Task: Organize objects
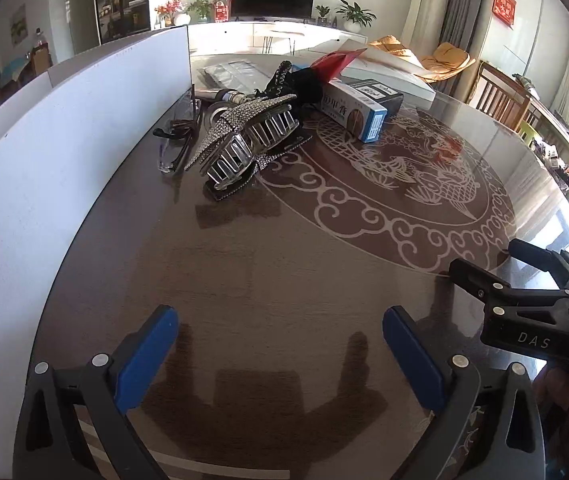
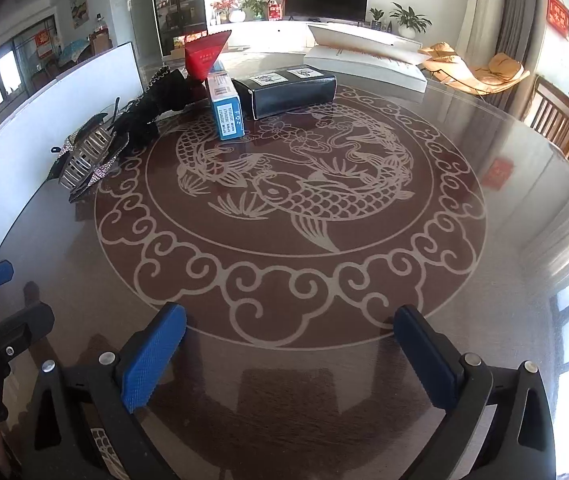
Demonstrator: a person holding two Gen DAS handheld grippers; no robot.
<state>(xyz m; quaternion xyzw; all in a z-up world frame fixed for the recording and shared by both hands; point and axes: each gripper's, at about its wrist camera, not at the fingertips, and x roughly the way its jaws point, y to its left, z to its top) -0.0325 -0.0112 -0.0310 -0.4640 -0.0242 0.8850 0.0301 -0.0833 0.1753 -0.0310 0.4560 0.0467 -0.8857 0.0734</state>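
Both the left gripper (image 1: 280, 356) and right gripper (image 2: 290, 356) had jaws apart, empty, above the tabletop (image 2: 284, 292), far from the blue box (image 2: 226, 110).

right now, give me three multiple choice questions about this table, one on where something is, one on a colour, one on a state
1. Where does the sparkly hair clip lie?
A. beside the glasses, near the white board
B. on top of the black box
C. between the right gripper's fingers

2. What colour is the carton in front of the black box?
A. green
B. blue and white
C. yellow

3. How do the left gripper and right gripper stand?
A. both shut on things
B. one holds the clip
C. both open and empty

Answers: 1 A, the clip lies by the glasses; 2 B, blue end and sides; 3 C, only bare table between the fingers.
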